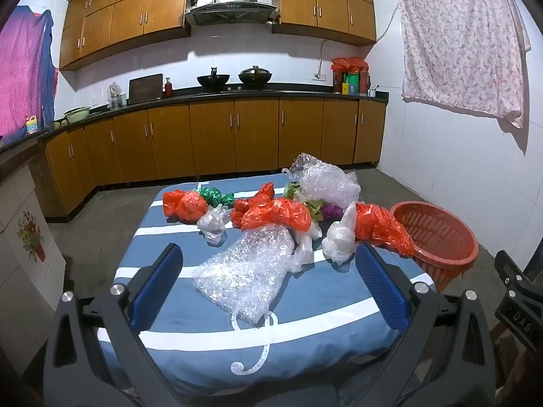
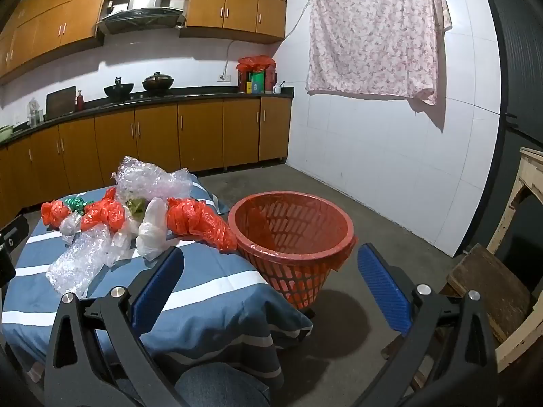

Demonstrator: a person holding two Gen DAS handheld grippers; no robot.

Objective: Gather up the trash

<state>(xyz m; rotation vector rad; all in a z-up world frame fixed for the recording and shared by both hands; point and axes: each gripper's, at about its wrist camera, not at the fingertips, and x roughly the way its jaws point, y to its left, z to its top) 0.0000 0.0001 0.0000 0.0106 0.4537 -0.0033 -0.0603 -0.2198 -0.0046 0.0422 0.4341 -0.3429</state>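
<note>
Crumpled plastic bags (image 1: 271, 215) and bubble wrap (image 1: 244, 271) lie scattered on the table (image 1: 322, 291); a basket (image 2: 292, 234) stands on the floor just right of it.

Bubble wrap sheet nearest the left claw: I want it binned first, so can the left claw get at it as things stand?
Probably yes. The left claw is open and empty, and the bubble wrap sheet lies on the striped cloth right ahead, with nothing on top of its near part.

Bare striped cloth (image 1: 305, 305) at the lower middle of the frame lies open before the bubble wrap (image 1: 244, 271), while heaped bags (image 1: 271, 215) crowd mid-frame beside the basket (image 2: 292, 237).
</note>
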